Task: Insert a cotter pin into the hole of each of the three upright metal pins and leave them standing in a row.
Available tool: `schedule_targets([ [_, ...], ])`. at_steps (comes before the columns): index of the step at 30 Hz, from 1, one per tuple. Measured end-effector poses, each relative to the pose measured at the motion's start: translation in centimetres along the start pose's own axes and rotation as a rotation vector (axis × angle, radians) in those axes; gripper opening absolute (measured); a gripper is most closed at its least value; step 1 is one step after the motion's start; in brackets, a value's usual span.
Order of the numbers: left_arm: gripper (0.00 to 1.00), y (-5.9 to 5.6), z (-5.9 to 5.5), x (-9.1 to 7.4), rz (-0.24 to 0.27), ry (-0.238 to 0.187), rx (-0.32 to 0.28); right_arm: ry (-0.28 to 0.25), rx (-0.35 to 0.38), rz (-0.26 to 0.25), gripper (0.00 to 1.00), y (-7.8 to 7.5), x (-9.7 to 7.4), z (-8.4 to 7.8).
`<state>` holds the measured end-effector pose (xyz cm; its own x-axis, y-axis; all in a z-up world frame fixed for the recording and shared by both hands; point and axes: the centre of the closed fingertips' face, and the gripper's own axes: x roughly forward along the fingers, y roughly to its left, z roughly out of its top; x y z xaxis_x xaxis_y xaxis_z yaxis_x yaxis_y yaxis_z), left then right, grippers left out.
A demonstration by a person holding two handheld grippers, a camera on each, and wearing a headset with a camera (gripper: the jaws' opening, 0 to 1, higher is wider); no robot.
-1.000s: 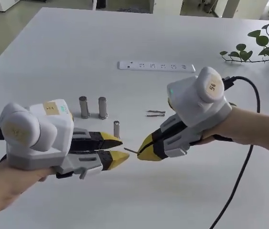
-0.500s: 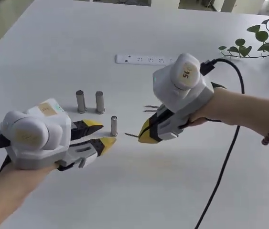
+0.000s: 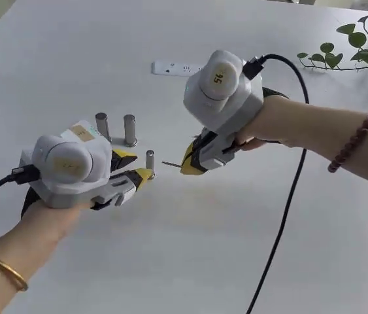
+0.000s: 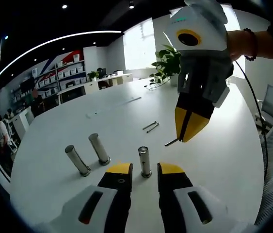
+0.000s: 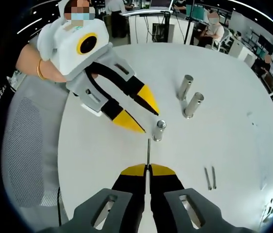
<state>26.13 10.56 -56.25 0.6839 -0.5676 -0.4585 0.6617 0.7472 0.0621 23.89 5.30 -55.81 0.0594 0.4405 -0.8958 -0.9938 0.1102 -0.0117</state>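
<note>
Pinching cotter pin point(image 5: 149, 153), right gripper point(image 5: 147, 168) near metal pin point(image 5: 159, 130).

Front pin point(image 3: 150, 161) upright on the counter point(image 3: 203, 248). Just left of it, left tongs point(image 3: 141, 165), jaws apart, clear of it. Right of it, right tongs point(image 3: 185, 165) with a cotter pin point(image 3: 170, 163) between the jaws, tip just short of it. Behind-left, second pin point(image 3: 129, 129); farther left, third pin point(image 3: 102, 125). Behind-right, two loose cotter pins point(image 4: 150, 126) together. Far behind, power strip point(image 3: 174, 68).
</note>
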Motion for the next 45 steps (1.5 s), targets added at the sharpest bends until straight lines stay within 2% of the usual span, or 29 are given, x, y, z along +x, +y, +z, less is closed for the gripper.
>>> schedule_targets([
  [4, 0.18, -0.1, -0.5, 0.8, -0.002, 0.011, -0.006, 0.011, 0.015, 0.004, 0.0, -0.5, 0.3, 0.1],
  [8, 0.18, -0.4, -0.6, 1.4, -0.002, 0.021, 0.014, 0.028, 0.018, 0.003, 0.0, -0.7, 0.7, 0.2],
  [17, 0.13, -0.1, -1.1, 2.5, 0.004, 0.031, -0.001, 0.03, 0.037, 0.013, 0.0, -1.1, 0.8, 0.8],
  [24, 0.08, -0.3, -1.2, 2.7, 0.0, 0.033, -0.011, 0.043, 0.033, 0.016, 0.0, -1.5, 1.1, 0.7],
  [38, 0.07, -0.4, -1.2, 2.7, 0.001, 0.021, -0.034, 0.061, 0.009, 0.014, 0.0, -1.6, 1.3, 1.0],
  [45, 0.07, -0.4, -1.3, 2.7, 0.007, 0.014, -0.047, 0.063, -0.003, 0.01, 0.0, -1.7, 1.6, 1.8],
])
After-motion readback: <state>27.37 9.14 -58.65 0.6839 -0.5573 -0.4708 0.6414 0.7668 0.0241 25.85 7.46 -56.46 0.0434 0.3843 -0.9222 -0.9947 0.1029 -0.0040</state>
